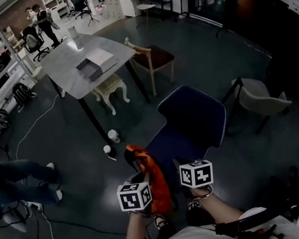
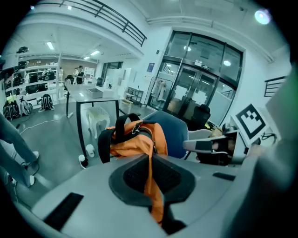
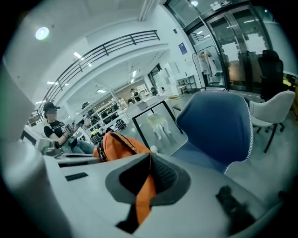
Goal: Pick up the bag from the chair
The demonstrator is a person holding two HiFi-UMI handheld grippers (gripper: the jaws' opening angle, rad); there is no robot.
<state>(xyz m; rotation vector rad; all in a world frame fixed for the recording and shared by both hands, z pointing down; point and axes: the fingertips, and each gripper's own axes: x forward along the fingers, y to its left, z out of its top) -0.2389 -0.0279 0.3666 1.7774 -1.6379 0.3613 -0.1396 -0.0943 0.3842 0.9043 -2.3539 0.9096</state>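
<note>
Item: orange bag, which is hanging between the two grippers in front of the blue chair, apparently clear of its seat. Left gripper: jaws are pressing together on a strap of the bag. Right gripper: jaws are likewise pinching a strap. Status: both grasps are holding and the lift is looking largely done. Carrying the bag fully away from the chair is remaining.

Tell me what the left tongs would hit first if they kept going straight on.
The bag: the left tongs are shut on its orange fabric, and its bulk sits right ahead. Behind it, probably the chair; depth is unclear.
</note>
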